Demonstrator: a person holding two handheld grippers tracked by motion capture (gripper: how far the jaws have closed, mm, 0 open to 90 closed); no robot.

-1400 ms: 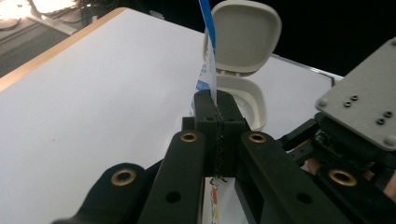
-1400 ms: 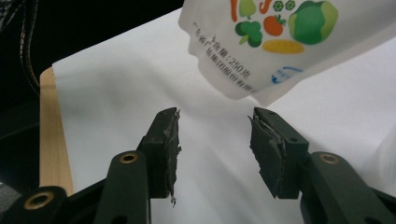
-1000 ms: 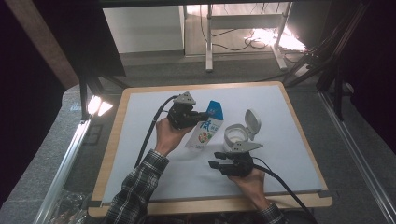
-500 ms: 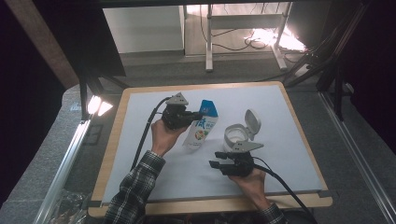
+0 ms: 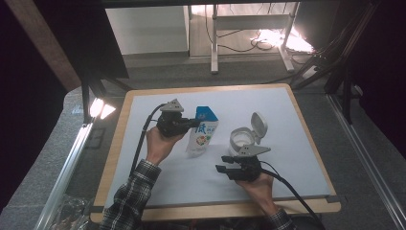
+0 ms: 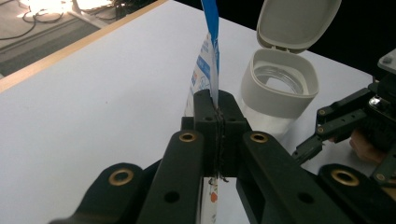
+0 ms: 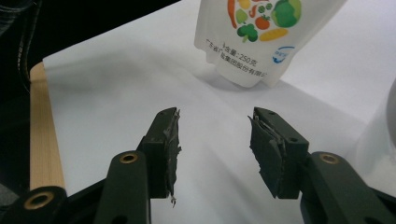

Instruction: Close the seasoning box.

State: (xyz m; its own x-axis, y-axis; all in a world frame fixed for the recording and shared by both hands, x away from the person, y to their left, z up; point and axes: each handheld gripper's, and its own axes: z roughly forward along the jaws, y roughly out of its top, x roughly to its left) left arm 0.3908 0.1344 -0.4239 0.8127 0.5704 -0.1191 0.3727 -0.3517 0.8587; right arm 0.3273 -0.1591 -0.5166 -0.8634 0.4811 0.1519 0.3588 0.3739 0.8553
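Observation:
A white pouch with a blue top and vegetable pictures (image 5: 203,133) hangs upright over the white mat, its bottom edge just above or on the mat. My left gripper (image 5: 195,123) is shut on the pouch's edge (image 6: 211,70) near its top; the jaws pinch the thin edge flat. A white jar (image 5: 242,139) with its flip lid (image 5: 259,125) standing open sits to the pouch's right, also seen in the left gripper view as the jar (image 6: 280,84). My right gripper (image 5: 221,164) rests low in front of the jar, open with nothing between its pads (image 7: 170,140), pointing toward the pouch (image 7: 261,32).
The white mat (image 5: 287,110) covers a wooden board (image 5: 112,158) whose rim shows all around. Cables trail from both grippers toward the near edge. A bright lamp (image 5: 100,109) sits off the board's left far corner. Table legs and cables stand beyond.
My left gripper has carried the pouch a little leftward and lower, and the pouch now stands more upright. The right gripper and the jar have stayed put.

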